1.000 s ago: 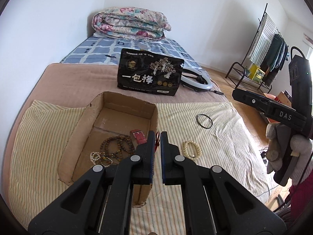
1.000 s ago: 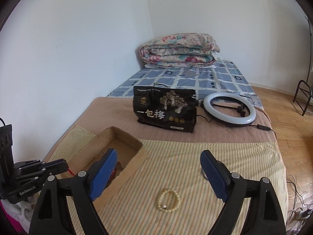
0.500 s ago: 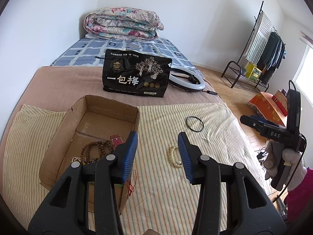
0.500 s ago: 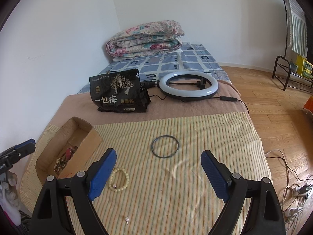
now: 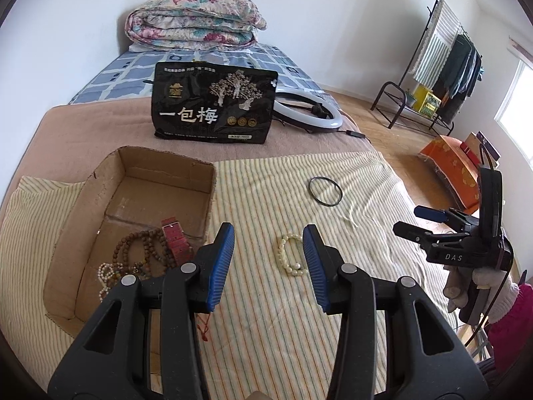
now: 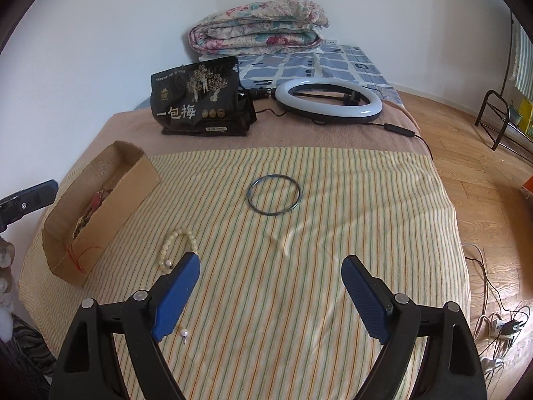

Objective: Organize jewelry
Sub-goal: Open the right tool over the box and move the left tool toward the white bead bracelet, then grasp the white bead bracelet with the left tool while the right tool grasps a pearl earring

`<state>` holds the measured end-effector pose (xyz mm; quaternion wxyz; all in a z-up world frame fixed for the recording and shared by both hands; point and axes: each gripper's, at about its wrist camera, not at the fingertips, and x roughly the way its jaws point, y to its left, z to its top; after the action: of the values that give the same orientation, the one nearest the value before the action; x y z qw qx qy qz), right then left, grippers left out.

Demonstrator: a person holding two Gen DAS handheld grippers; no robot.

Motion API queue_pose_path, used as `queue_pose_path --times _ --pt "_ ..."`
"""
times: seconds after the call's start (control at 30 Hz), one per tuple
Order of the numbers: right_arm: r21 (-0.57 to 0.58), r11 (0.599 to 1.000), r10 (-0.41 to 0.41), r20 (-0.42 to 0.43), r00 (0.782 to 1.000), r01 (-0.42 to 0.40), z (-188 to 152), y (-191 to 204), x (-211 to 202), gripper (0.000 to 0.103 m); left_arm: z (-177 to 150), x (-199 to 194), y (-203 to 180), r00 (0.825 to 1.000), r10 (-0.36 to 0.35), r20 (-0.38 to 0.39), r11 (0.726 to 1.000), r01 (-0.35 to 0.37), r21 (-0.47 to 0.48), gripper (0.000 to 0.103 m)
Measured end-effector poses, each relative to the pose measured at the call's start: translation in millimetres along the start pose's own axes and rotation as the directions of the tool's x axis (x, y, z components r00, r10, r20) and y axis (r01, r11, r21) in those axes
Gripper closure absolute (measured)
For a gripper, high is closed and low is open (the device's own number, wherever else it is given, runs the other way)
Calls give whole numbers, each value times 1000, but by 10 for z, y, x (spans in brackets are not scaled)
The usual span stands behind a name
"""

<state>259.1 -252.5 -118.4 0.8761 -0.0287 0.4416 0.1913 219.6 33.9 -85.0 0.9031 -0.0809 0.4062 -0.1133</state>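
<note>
1. Jewelry is lying partly sorted: wooden beads (image 5: pixel 143 250) and a red strap (image 5: pixel 175 241) are sitting in the cardboard box (image 5: pixel 166 163).
2. Waiting on the striped cloth (image 6: pixel 349 200) are a pearl bracelet (image 5: pixel 288 255), a dark bangle (image 6: pixel 273 194) and a small pearl stud (image 6: pixel 183 333).
3. Both the left gripper (image 5: pixel 268 260) and right gripper (image 6: pixel 270 295) are hovering with jaws spread wide, holding nothing.
4. Next is probably lowering the left gripper around the pearl bracelet.

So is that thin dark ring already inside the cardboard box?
No, the thin dark ring lies flat on the striped cloth, well apart from the cardboard box, which stands off to one side.
</note>
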Motion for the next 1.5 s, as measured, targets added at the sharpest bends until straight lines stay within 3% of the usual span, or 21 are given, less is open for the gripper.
queue_pose_path --times 0.2,0.57,0.73,0.87,1.13,1.33,1.5 --pt "-102 993 58 -29 998 -61 -239 187 -6 18 -13 329 -244 998 -27 -58 999 29 34 60" --pt "-203 962 159 -133 978 -183 -588 480 172 47 -117 1076 -338 983 -16 -183 1000 14 -12 60" --pt "-244 947 167 -183 969 -209 -680 618 295 60 -152 1326 -248 975 4 -221 999 -13 -43 66" --pt "-252 943 171 -199 965 -219 -706 660 351 62 -178 1482 -204 967 0 -253 998 -16 -61 74" --pt "-250 943 169 -213 962 -221 -725 682 413 65 -221 1665 -190 958 6 -288 998 -23 -53 74" --pt "-257 941 162 -228 960 -220 -744 732 501 67 -214 1740 -124 955 -2 -296 996 -23 -81 80" --pt "-273 939 142 -243 960 -208 -782 772 566 69 -220 1788 -80 956 -4 -294 996 -21 -82 93"
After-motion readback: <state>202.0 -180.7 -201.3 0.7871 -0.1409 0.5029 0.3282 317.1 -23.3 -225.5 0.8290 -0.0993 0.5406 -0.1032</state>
